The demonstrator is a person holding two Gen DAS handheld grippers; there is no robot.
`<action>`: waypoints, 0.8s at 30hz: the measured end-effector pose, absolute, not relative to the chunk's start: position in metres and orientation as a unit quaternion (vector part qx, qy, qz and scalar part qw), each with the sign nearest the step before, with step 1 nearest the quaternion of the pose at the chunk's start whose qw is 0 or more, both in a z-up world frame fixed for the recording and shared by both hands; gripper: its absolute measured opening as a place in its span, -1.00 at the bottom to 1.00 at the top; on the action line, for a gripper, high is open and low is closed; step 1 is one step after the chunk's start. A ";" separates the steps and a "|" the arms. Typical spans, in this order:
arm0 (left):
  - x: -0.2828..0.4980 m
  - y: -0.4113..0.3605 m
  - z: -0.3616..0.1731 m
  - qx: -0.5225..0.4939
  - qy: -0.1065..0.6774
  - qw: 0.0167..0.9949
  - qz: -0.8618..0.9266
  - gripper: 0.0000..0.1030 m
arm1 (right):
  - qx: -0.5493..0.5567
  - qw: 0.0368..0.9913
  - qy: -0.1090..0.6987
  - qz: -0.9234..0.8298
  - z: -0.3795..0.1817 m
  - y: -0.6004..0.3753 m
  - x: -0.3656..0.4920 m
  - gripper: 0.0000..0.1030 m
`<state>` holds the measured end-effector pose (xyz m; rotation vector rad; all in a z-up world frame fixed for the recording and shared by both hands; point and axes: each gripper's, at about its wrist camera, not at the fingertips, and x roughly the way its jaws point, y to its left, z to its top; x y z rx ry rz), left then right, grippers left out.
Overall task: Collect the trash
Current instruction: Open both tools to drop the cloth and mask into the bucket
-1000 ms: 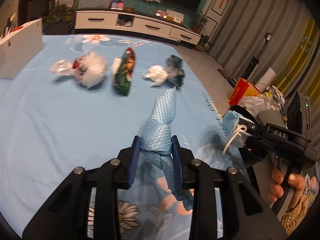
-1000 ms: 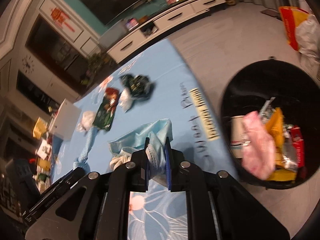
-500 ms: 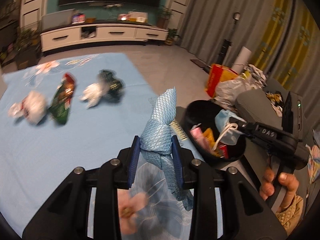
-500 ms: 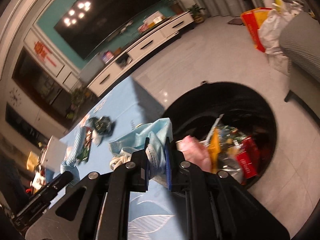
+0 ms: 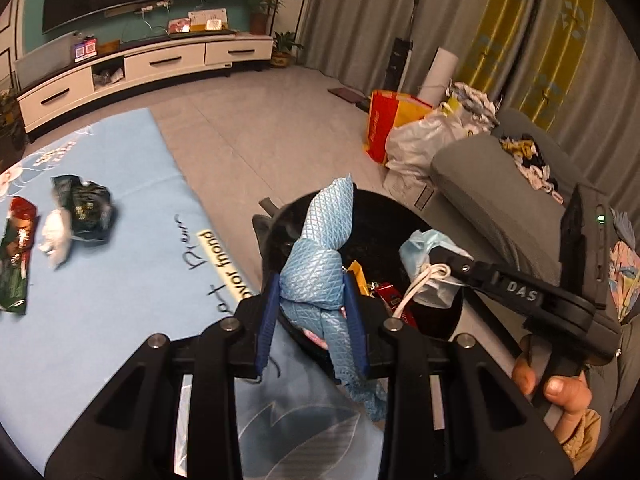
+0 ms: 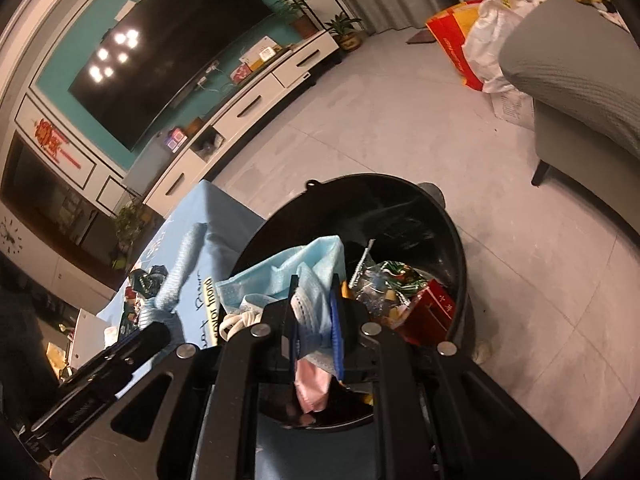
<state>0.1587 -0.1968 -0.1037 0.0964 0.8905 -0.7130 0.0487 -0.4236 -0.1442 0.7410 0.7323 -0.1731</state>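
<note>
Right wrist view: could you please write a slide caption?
Right gripper holds a blue mask over the black bin of trash.

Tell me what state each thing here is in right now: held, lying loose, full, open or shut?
Left gripper: shut on the blue cloth.
Blue cloth: twisted, held over the bin.
Right gripper: shut on the face mask.
Face mask: crumpled, held over the bin.
Black bin: open, partly filled with trash.
Dark wrapper: crumpled, lying loose on the blue sheet.
Green packet: lying flat on the sheet.
</note>
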 end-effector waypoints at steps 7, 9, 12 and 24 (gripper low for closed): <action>0.179 -0.218 -0.127 0.047 0.443 0.830 -0.336 -0.27 | 0.372 0.850 0.360 -0.093 -0.159 -0.437 0.051 -0.33; 0.181 -0.219 -0.129 0.044 0.444 0.829 -0.336 -0.21 | 0.374 0.849 0.359 -0.099 -0.160 -0.439 0.050 -0.20; 0.181 -0.216 -0.130 0.039 0.442 0.830 -0.337 0.00 | 0.379 0.848 0.356 -0.101 -0.161 -0.443 0.049 -0.16; 0.178 -0.157 -0.125 0.003 0.433 0.851 -0.296 0.11 | 0.331 0.873 0.357 -0.034 -0.142 -0.403 0.065 -0.15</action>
